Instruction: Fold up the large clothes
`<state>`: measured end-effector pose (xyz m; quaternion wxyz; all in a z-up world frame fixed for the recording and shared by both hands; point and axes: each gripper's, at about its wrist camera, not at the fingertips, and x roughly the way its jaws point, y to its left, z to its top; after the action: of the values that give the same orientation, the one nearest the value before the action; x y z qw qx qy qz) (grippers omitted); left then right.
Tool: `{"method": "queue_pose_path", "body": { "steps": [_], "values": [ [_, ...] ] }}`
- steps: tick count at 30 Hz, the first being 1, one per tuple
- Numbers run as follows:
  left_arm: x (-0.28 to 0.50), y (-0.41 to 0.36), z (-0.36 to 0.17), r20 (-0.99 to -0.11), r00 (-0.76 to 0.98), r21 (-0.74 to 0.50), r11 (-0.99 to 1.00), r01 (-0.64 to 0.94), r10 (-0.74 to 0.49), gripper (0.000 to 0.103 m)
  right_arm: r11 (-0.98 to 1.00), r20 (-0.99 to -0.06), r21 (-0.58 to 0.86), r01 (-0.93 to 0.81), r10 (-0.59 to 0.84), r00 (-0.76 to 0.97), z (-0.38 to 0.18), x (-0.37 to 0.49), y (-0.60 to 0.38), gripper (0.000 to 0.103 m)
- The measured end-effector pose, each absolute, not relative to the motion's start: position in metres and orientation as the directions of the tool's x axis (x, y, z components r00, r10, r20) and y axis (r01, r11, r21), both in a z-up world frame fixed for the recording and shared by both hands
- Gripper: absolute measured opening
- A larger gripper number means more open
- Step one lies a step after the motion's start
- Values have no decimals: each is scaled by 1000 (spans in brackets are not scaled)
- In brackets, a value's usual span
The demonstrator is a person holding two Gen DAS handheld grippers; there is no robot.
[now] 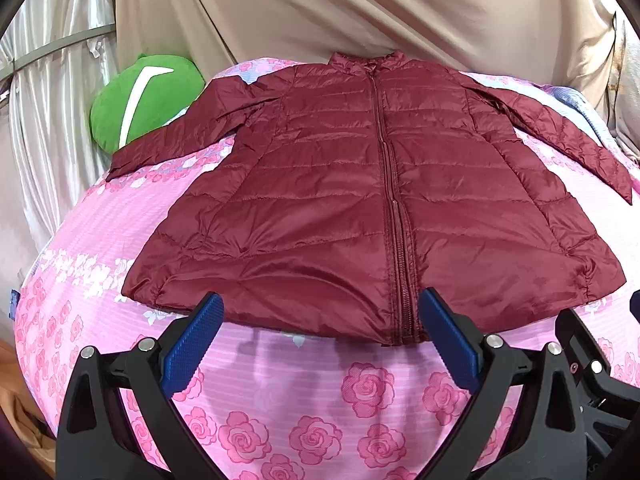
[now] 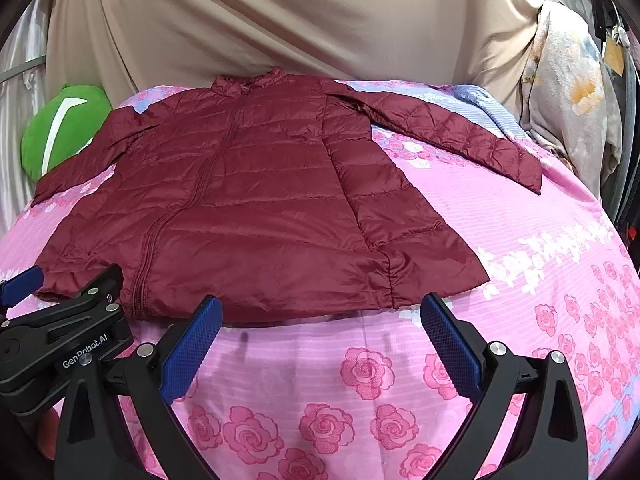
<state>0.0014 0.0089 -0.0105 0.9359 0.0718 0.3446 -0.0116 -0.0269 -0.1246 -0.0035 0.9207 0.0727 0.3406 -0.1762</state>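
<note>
A dark red quilted jacket [image 1: 360, 200] lies flat and zipped on the pink rose-print bed cover [image 1: 300, 400], collar at the far side, both sleeves spread outward. My left gripper [image 1: 320, 312] stands open just in front of the hem, near the zip's lower end, with nothing between its blue pads. In the right wrist view the same jacket [image 2: 248, 208] fills the middle, and my right gripper [image 2: 320, 312] is open at the hem's right half, holding nothing. The left gripper's body [image 2: 60, 332] shows at the lower left of that view.
A green cushion [image 1: 140, 96] sits by the left sleeve at the bed's far left. Beige fabric [image 1: 360, 12] hangs behind the bed. A pale patterned cloth [image 2: 568, 92] hangs at the far right. Bare bed cover lies right of the jacket [image 2: 540, 260].
</note>
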Motion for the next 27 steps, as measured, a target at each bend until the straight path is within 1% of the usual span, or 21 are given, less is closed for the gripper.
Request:
{"method": "queue_pose_path", "body": {
  "steps": [27],
  "values": [
    [5, 13, -16, -654, 756, 125, 990, 65, 33, 95, 928, -660, 12, 374, -273, 700, -8, -20, -120, 98]
  ]
}}
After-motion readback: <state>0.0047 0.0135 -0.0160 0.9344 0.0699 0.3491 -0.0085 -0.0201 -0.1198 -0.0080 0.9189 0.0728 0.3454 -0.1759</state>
